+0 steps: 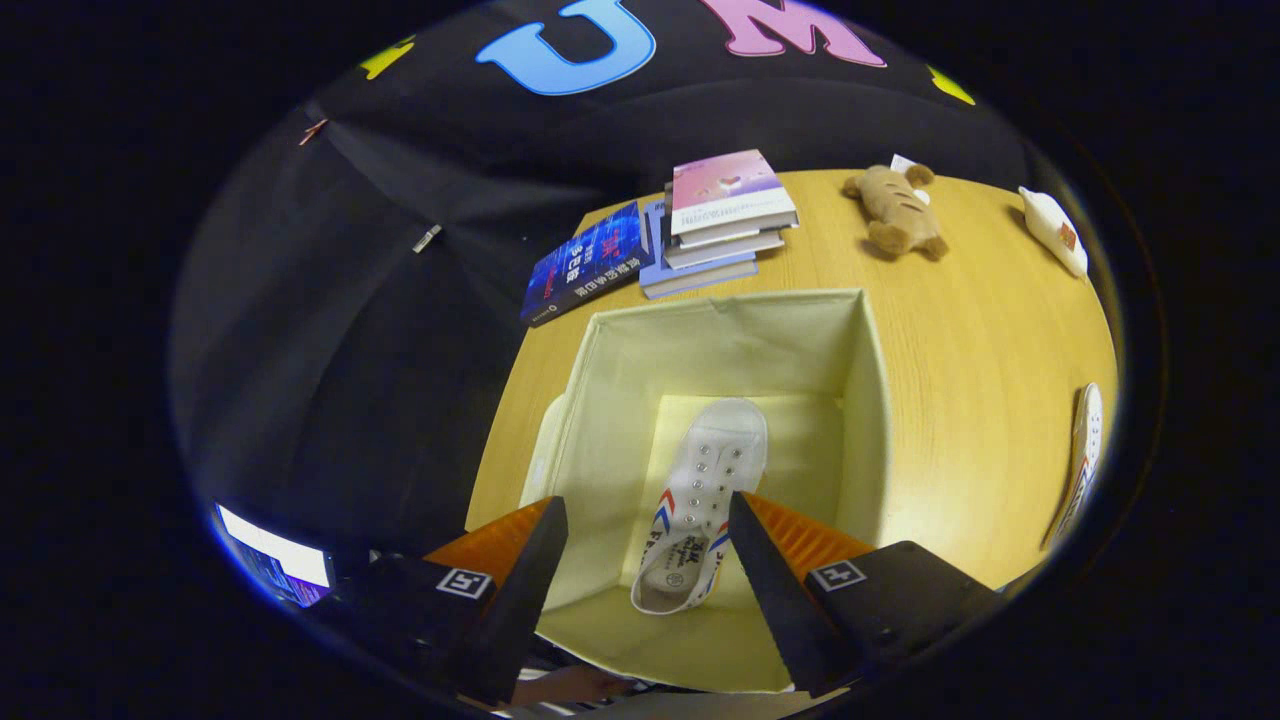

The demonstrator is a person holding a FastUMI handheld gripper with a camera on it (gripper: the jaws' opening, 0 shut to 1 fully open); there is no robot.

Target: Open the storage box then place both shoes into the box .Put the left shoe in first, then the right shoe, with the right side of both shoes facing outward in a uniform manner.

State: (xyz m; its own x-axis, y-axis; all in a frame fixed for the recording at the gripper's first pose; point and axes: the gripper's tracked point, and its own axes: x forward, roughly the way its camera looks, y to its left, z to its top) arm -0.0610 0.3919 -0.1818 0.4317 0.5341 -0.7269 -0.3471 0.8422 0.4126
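While the jaws hang open and empty above it, a white shoe (700,500) lies inside the storage box (870,400).

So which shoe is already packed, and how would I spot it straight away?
Start at the wooden table and find the open cream storage box in front of the stack of books. Lying on the box floor, seen between the open tongs, is a white lace-up shoe. Unlike the other shoe out on the table edge, it lies inside the box.

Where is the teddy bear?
The teddy bear lies on the wooden table, beyond the open box, right of the stacked books.
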